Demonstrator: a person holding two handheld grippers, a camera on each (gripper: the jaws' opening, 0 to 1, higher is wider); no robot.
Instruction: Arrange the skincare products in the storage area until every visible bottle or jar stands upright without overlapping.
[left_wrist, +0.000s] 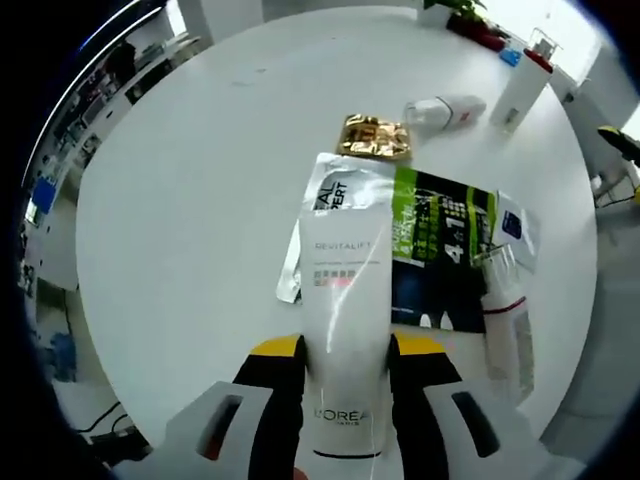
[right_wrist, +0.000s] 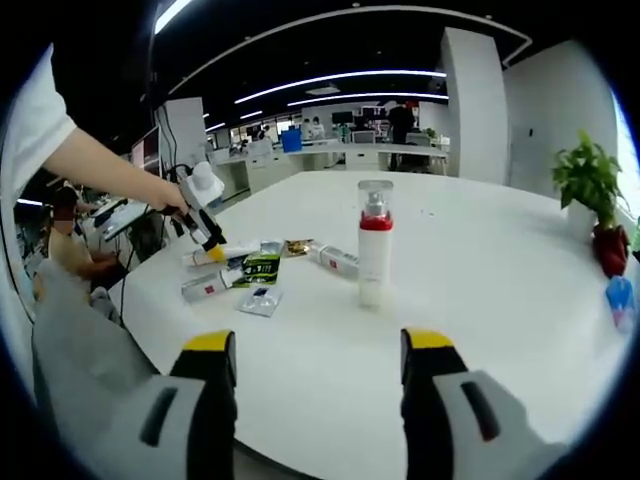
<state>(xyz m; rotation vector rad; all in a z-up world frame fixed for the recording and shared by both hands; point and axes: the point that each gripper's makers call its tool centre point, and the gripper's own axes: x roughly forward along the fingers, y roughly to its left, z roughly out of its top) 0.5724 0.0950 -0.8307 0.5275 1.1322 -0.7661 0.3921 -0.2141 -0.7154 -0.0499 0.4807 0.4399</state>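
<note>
Left gripper view: a white L'Oréal tube (left_wrist: 346, 330) lies nearest the lens, clamped between the yellow-tipped jaws of the left gripper (left_wrist: 346, 375), which are closed on its lower end; the tube's crimped end points away across the round white table (left_wrist: 180, 200). Under and beside the tube lie a silver sachet (left_wrist: 293, 262) and a green-and-black sachet (left_wrist: 440, 255); a small clear packet with a blue label (left_wrist: 512, 228) sits at the latter's far edge. A white tube with a red band (left_wrist: 507, 325) lies flat just beside the green sachet. Beyond are a gold foil packet (left_wrist: 374, 137), a white bottle lying on its side (left_wrist: 445, 111), and a pump bottle with a red collar (left_wrist: 521, 90).

Right gripper view: the right gripper (right_wrist: 318, 385) hangs above the near table edge, its jaws spread wide with nothing between them. The red-collared pump bottle stands upright at mid-table, apart from the cluster of flat items to its left. A potted plant (right_wrist: 590, 195) stands at the table's right edge.
</note>
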